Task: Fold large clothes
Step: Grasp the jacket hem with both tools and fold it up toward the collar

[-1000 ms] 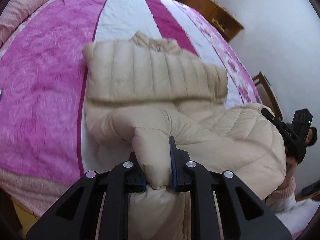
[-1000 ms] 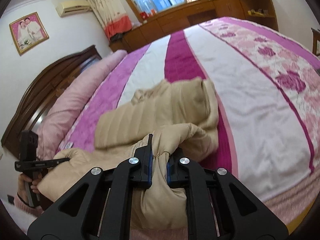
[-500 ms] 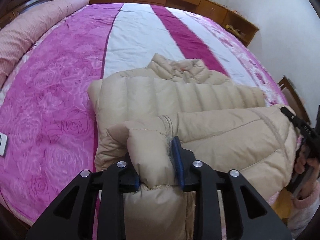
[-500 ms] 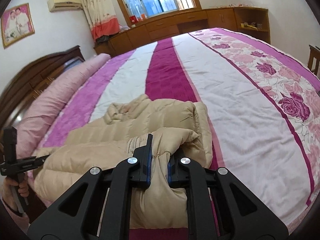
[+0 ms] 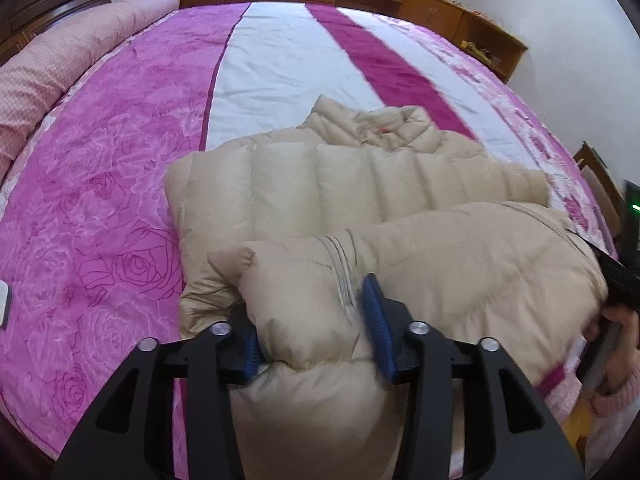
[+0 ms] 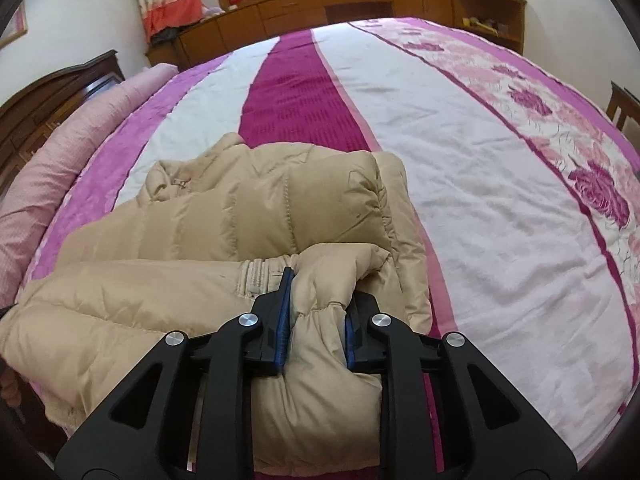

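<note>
A beige puffer jacket [image 5: 340, 196] lies on the bed, collar pointing away, with its lower part folded up over the quilted body. My left gripper [image 5: 310, 328] has its jaws wider apart with the jacket's left hem corner still bulging between the blue pads. My right gripper [image 6: 314, 320] holds the right hem corner of the jacket [image 6: 248, 216] between its blue pads. Both held corners sit low, near the bed's front edge. The right gripper shows at the far right of the left wrist view [image 5: 624, 280].
The bed [image 5: 100, 168] has a pink, white and magenta striped cover. A pink rolled quilt [image 6: 60, 152] lies along the headboard side. Wooden cabinets [image 6: 360, 0] line the far wall. A white object [image 5: 3, 304] lies at the bed's left edge.
Both grippers have carried the hem forward over the jacket and lowered it. The left gripper's jaws have spread wider around the fabric; the right jaws have also widened a little.
</note>
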Demonstrator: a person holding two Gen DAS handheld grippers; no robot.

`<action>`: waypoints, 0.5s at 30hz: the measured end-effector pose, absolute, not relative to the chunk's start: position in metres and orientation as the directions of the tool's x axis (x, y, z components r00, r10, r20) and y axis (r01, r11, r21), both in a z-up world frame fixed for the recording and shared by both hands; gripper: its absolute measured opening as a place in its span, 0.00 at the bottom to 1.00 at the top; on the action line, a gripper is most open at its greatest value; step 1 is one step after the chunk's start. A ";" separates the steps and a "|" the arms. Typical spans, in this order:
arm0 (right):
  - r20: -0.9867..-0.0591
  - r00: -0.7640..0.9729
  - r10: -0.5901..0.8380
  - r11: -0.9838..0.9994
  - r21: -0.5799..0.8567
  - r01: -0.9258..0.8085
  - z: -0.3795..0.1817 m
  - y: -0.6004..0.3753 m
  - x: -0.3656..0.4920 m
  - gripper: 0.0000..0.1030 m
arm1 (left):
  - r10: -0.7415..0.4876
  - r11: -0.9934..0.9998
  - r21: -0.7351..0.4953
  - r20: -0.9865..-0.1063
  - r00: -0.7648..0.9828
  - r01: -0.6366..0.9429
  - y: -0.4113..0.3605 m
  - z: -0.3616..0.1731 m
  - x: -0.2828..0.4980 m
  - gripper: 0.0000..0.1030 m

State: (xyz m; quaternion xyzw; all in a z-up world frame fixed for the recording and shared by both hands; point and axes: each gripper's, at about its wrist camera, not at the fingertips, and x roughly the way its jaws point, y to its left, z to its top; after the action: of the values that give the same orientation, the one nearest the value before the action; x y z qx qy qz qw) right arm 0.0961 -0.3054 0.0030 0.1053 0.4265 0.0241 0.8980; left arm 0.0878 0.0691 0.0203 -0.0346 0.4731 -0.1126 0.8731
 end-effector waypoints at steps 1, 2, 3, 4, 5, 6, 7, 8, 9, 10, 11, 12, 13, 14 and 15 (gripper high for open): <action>-0.764 0.631 0.136 0.975 0.217 0.053 0.001 -0.307 0.098 0.19 | -0.242 0.969 -0.174 -0.812 0.531 0.175 0.069 0.025 0.083 0.54; -0.765 0.629 0.138 0.974 0.221 0.055 0.000 -0.308 0.099 0.19 | -0.257 0.965 -0.184 -0.805 0.535 0.187 0.071 0.031 0.076 0.55; -0.765 0.629 0.139 0.973 0.224 0.057 -0.001 -0.309 0.100 0.20 | -0.270 0.962 -0.194 -0.799 0.538 0.194 0.073 0.036 0.069 0.59; -0.765 0.629 0.140 0.972 0.226 0.059 0.000 -0.309 0.100 0.20 | -0.277 0.960 -0.201 -0.795 0.540 0.196 0.075 0.039 0.063 0.67; -0.765 0.629 0.141 0.972 0.229 0.060 0.000 -0.309 0.099 0.21 | -0.278 0.960 -0.205 -0.790 0.547 0.193 0.077 0.043 0.057 0.67; -0.764 0.629 0.144 0.971 0.233 0.061 0.000 -0.309 0.100 0.22 | -0.277 0.960 -0.203 -0.785 0.553 0.192 0.080 0.047 0.050 0.67; -0.764 0.629 0.146 0.970 0.236 0.062 0.000 -0.310 0.100 0.22 | -0.278 0.960 -0.204 -0.783 0.556 0.193 0.083 0.049 0.046 0.67; -0.765 0.628 0.146 0.969 0.239 0.065 0.001 -0.309 0.100 0.22 | -0.274 0.961 -0.203 -0.781 0.561 0.187 0.086 0.051 0.041 0.67; -0.765 0.627 0.148 0.968 0.241 0.065 0.002 -0.310 0.100 0.23 | -0.267 0.963 -0.201 -0.781 0.564 0.178 0.089 0.053 0.036 0.67; -0.765 0.626 0.151 0.968 0.243 0.063 0.004 -0.310 0.100 0.23 | -0.265 0.964 -0.201 -0.781 0.565 0.175 0.092 0.054 0.033 0.67; -0.765 0.625 0.156 0.967 0.246 0.060 0.005 -0.310 0.100 0.25 | -0.261 0.965 -0.200 -0.780 0.569 0.169 0.096 0.054 0.028 0.67; -0.765 0.623 0.163 0.966 0.252 0.056 0.007 -0.311 0.100 0.27 | -0.256 0.967 -0.199 -0.780 0.571 0.162 0.099 0.054 0.022 0.67; -0.765 0.620 0.175 0.964 0.262 0.051 0.010 -0.313 0.100 0.28 | -0.254 0.967 -0.199 -0.780 0.571 0.159 0.102 0.054 0.018 0.67; -0.765 0.618 0.183 0.962 0.268 0.047 0.013 -0.315 0.099 0.32 | -0.253 0.968 -0.200 -0.781 0.571 0.155 0.105 0.052 0.013 0.67; -0.765 0.616 0.189 0.961 0.272 0.042 0.015 -0.316 0.099 0.37 | -0.255 0.967 -0.203 -0.783 0.567 0.154 0.107 0.051 0.009 0.68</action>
State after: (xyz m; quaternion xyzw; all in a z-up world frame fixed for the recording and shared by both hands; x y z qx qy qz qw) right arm 0.0985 -0.3164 0.0155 0.1325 0.4365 0.0414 0.8889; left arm 0.0089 0.1067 0.0509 -0.0561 0.4506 -0.1158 0.8834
